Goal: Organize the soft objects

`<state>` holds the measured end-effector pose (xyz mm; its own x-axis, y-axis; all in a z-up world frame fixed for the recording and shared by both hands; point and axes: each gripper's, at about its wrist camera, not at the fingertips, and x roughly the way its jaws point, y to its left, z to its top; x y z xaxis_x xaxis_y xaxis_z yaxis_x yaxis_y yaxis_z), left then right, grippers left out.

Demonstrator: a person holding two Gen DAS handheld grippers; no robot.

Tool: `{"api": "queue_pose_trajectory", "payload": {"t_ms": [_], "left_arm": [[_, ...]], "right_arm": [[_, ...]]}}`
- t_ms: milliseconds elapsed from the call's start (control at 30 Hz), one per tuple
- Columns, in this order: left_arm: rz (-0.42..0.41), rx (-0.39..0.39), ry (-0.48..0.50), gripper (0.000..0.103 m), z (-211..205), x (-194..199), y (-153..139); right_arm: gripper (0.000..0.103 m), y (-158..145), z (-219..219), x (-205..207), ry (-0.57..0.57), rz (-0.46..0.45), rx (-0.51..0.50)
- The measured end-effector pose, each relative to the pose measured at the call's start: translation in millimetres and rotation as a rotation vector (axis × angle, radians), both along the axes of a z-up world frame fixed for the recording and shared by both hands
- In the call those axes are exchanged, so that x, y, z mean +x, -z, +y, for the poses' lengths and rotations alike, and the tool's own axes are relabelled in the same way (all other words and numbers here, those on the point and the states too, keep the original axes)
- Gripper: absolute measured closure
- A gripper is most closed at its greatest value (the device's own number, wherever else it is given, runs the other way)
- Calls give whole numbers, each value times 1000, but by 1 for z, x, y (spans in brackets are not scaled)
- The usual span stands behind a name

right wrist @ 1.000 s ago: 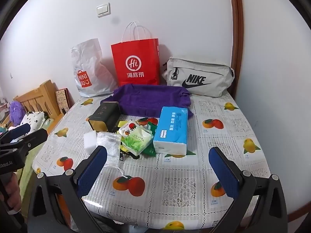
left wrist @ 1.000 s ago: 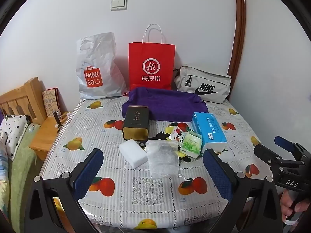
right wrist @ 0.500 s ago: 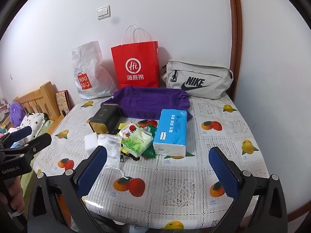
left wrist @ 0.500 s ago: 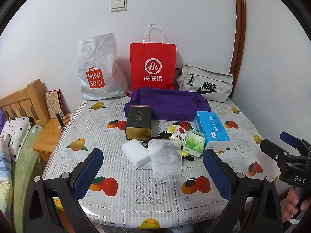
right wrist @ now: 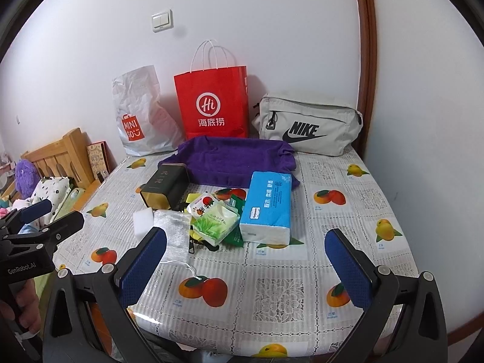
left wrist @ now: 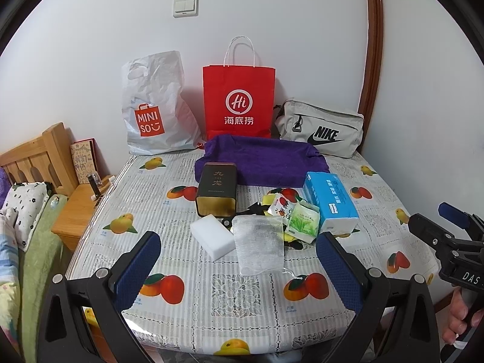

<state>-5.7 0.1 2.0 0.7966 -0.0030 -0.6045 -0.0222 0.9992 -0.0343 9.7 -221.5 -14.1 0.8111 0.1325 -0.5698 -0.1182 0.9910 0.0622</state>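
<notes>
We see: tablecloth [left wrist: 242, 290] white-grey lace print with orange and yellow fruit | towel [left wrist: 263, 160] purple | tissue pack [left wrist: 329, 202] blue and white | sponge [left wrist: 211, 237] white | tin [left wrist: 216, 189] black and gold | paper bag [left wrist: 239, 103] red, white logo | pouch [left wrist: 320, 133] grey, black logo | finger pads [left wrist: 139, 267] blue

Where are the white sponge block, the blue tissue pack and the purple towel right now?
white sponge block [left wrist: 211, 237], left wrist view, on its top face.
blue tissue pack [right wrist: 267, 204], right wrist view, on its blue top face.
purple towel [left wrist: 266, 158], left wrist view, on the middle of the folded cloth.
</notes>
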Motion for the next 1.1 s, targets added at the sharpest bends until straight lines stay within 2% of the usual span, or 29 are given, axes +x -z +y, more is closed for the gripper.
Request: {"api": "queue_pose_trajectory", "payload": {"t_ms": [1100], "left_arm": [[0,13,-7,0,0,0,0]], "right_arm": [[0,1,5,-3,-19,-1,-3]]}}
